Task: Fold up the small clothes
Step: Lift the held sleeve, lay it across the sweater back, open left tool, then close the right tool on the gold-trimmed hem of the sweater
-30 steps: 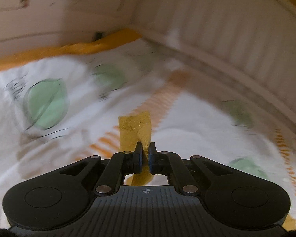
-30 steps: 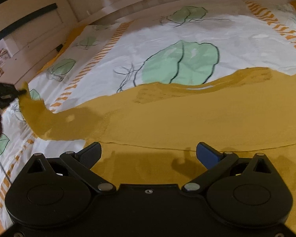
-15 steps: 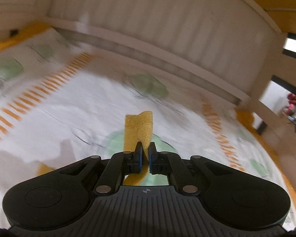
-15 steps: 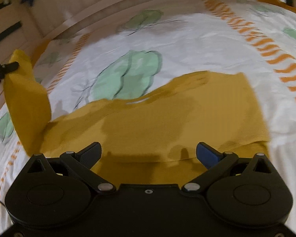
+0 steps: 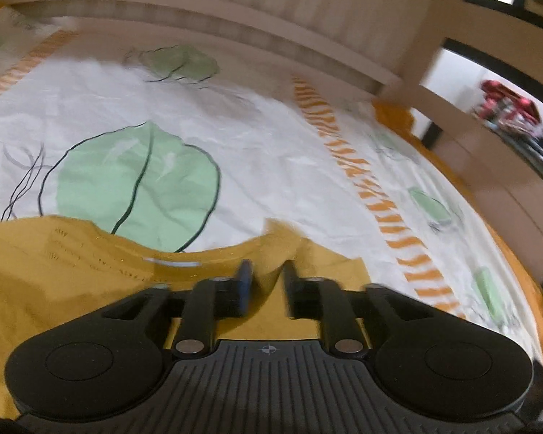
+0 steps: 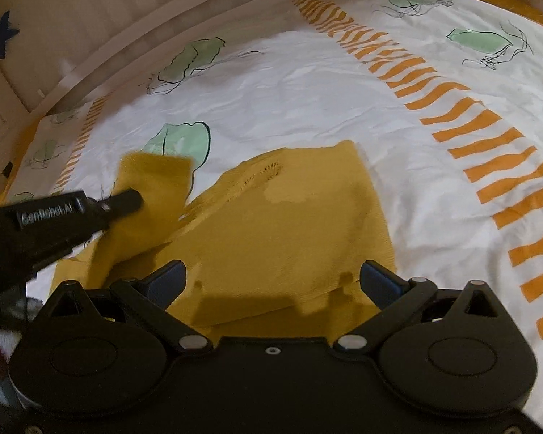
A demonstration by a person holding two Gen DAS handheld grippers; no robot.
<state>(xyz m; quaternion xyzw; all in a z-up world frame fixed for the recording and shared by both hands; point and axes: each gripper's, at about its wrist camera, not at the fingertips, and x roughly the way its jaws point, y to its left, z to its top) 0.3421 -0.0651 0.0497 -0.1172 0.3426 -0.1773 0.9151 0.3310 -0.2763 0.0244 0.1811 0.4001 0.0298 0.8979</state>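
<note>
While opening, left hand-held gripper (image 5: pixel 266 282) straddles mustard garment (image 6: pixel 282 231).

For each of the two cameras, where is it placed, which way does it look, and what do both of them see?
Left wrist: sits on the left tongs, looking forward and down over the yellow garment and the bedsheet toward the bed rail; its own fingers show, jaws opening, cloth between them.
Right wrist: sits on the right tongs, wide open, looking down on the garment and sheet; the left tongs enter at the picture's left beside a raised flap.
Shared: garment, leaf-print sheet, rail, left tongs.
</note>
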